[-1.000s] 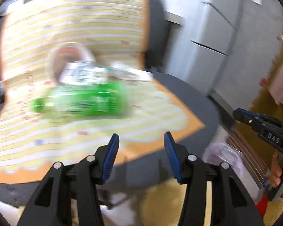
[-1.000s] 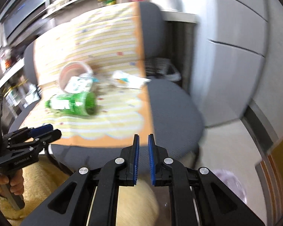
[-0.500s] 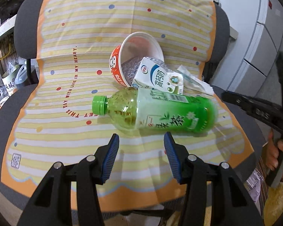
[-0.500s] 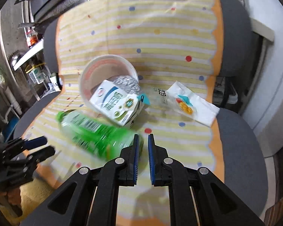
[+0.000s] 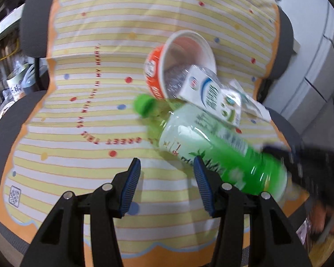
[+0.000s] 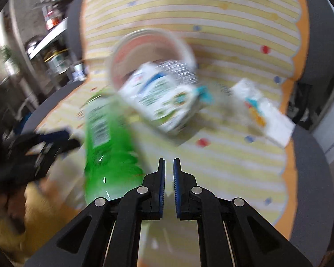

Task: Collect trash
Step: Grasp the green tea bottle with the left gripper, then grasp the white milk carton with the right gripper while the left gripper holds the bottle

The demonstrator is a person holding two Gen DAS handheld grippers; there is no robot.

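We've got the trash piled on a chair seat under a striped yellow cover (image 5: pixel 78 51). Green bottle (image 5: pixel 213 153) lies on its side, cap (image 5: pixel 144 106) toward the backrest, base toward the seat's front edge. Behind it, touching, a white milk carton (image 5: pixel 211 93) leans into the mouth of a tipped red-and-white noodle cup (image 5: pixel 180 62) w/ crumpled foil inside. A flat white wrapper (image 6: pixel 265 113) sits just beside the carton, on the side away from the bottle.

Left tool (image 5: pixel 167 189): about half open, nothing between the pads; the bottle's body is just past its right-hand finger. Right tool (image 6: pixel 169 175): nearly closed, just a slit, holding nothing, hovering over bare cover near the bottle's base.

Handling, our guess: bottle looks empty or nearly so, so light, but round and smooth plastic, so it'll roll and slip. Best taken across the labelled mid-body or at the neck under the cap. Carton is light w/ flat faces, crushes if squeezed hard. Cup is thin-walled, so pinch the rim. Wrapper is limp; needs an edge pinch.
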